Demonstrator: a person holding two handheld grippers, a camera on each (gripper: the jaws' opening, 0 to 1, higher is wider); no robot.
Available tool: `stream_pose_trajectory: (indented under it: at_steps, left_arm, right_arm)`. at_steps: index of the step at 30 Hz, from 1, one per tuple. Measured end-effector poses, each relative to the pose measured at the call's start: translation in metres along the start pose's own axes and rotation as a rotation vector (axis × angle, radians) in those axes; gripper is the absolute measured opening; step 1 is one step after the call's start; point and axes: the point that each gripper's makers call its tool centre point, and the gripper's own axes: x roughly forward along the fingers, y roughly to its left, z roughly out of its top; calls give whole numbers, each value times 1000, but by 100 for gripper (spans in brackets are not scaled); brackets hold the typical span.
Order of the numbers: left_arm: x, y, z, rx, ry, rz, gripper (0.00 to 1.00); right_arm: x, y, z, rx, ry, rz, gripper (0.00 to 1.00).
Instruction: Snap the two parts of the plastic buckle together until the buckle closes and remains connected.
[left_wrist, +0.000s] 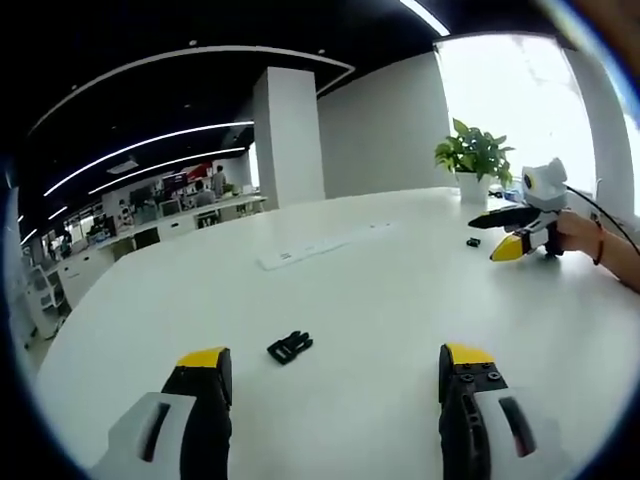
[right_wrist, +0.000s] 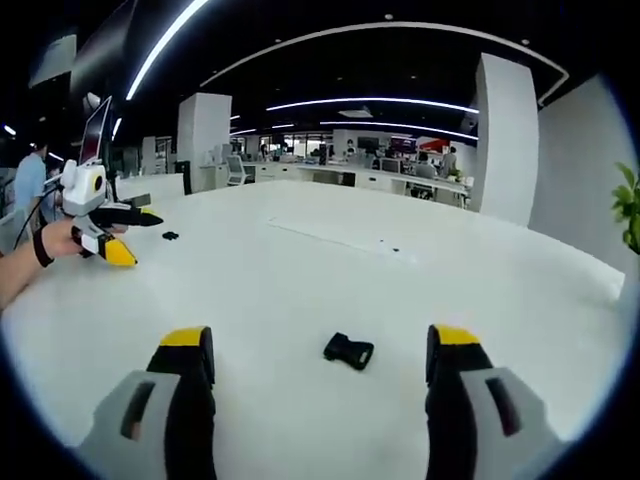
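Two small black buckle halves lie well apart on the white tabletop (left_wrist: 400, 290): the pronged half (left_wrist: 290, 346) sits just ahead of the left tongs (left_wrist: 333, 372), the socket half (right_wrist: 349, 351) just ahead of the right tongs (right_wrist: 323, 358). Both tongs stand wide, holding nothing. Each piece looks light, stiff and smooth, so I would expect it to skate on the slick tabletop if nudged. The flat broad faces seem the safest grip, taken at the strap end, leaving the prongs and the socket mouth free to meet. A potted plant (left_wrist: 474, 158) stands beyond, near the window.
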Motion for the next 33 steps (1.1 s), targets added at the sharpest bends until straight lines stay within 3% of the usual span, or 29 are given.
stream_pose_trajectory:
  at_steps: [30, 33]
  left_arm:
    - [3, -3, -12, -85, 27, -22, 81]
    - [3, -3, -12, -85, 26, -19, 81]
  right_arm:
    - [2, 2, -12, 22, 42, 12, 83]
    - [3, 8, -13, 40, 42, 44, 80]
